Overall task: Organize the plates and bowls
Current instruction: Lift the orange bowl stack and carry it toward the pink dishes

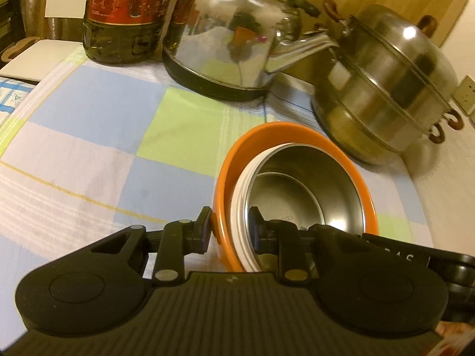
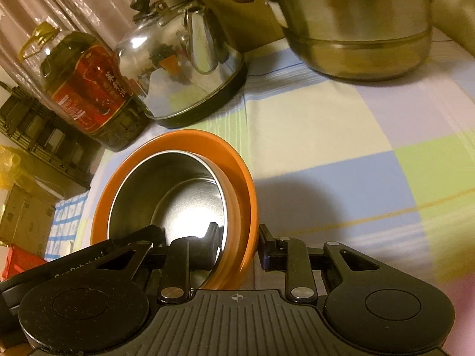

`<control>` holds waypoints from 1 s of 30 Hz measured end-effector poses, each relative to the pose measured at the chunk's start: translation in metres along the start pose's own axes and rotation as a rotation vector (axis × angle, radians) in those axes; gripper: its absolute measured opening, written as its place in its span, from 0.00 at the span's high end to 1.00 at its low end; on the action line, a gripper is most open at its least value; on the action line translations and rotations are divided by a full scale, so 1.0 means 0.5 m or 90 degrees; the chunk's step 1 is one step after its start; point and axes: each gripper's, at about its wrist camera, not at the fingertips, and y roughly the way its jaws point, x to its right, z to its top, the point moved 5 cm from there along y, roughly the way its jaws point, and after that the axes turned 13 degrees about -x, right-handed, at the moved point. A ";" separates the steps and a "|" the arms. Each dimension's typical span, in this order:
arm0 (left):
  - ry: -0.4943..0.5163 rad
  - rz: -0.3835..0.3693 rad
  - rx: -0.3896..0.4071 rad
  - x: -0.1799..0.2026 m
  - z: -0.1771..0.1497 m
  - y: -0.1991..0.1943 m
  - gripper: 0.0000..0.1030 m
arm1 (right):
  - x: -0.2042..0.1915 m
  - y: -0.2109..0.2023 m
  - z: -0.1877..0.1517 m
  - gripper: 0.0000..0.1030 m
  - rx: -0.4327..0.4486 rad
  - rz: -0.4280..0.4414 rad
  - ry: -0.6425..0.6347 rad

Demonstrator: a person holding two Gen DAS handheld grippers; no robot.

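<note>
Desk clutter behind the work area

Oil bottle [image 1: 124,14] with red label, far left; shiny kettle [image 1: 228,38] just beside it, spout toward the lidded steel steamer pot [image 1: 392,89], brown handles. All stand on a checked cloth [image 1: 89,124], blue, green, white.

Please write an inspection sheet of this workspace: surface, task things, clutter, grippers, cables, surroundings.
Surface: checked cloth covers the table.
Job's things: steel bowl nested inside orange bowl, tilted.
Clutter: kettle, steamer pot, oil bottle at the back.
Grippers: left gripper and right gripper each clamp the nested rims from opposite sides.
Cables: nothing seen.
Surroundings: curtain, cardboard box, wall socket.
</note>
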 end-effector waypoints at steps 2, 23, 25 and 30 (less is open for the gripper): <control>0.004 -0.007 0.000 0.012 -0.019 -0.014 0.78 | 0.004 -0.021 -0.017 0.74 0.004 -0.003 0.002; 0.070 -0.058 -0.055 0.187 -0.309 -0.134 0.78 | 0.127 -0.275 -0.312 0.74 0.023 -0.046 0.090; 0.080 -0.060 -0.059 0.204 -0.331 -0.144 0.78 | 0.139 -0.298 -0.335 0.74 0.025 -0.045 0.102; 0.102 -0.064 -0.067 0.242 -0.377 -0.167 0.78 | 0.161 -0.350 -0.383 0.74 0.034 -0.048 0.121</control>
